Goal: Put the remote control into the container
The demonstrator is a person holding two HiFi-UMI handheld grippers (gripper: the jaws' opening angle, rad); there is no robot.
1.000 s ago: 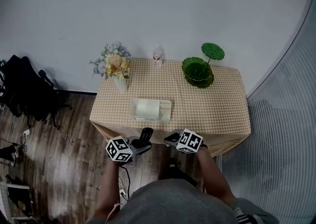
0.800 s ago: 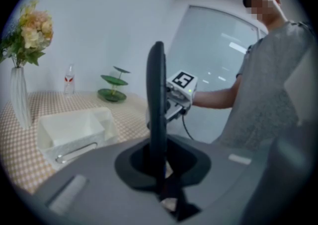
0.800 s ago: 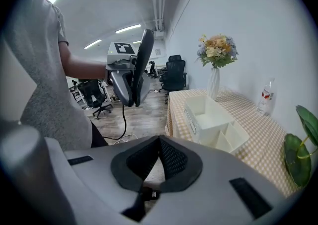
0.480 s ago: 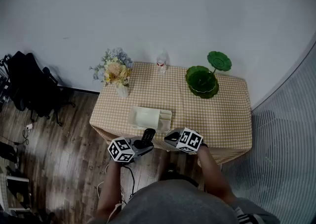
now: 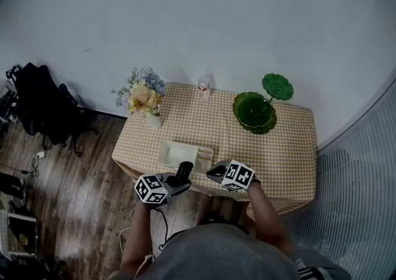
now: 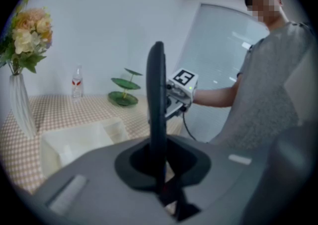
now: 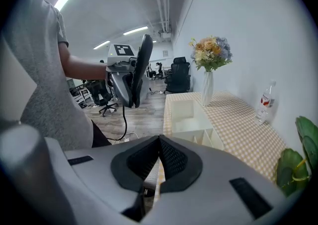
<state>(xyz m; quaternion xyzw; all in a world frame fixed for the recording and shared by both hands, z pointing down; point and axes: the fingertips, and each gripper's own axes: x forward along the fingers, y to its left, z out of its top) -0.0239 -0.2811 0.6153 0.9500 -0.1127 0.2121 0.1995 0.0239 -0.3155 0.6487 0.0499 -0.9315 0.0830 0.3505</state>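
Table (image 5: 272, 149) now nearer both grippers. L gripper (image 6: 159, 167) pinches remote control (image 6: 157, 105) upright, for drop into container (image 5: 176, 152) just ahead. R gripper (image 7: 159, 162) shut, empty.

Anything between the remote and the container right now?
Nothing visible. The remote is clamped upright in the left tongs, just short of the container at the table's near edge; no object sits between them.

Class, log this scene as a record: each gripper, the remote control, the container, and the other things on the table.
Left gripper: shut on the remote control
Right gripper: shut, empty
Remote control: upright, not yet in the container
Container: white, divided, on checked table
Also on table: vase of flowers, water bottle, green tiered dish
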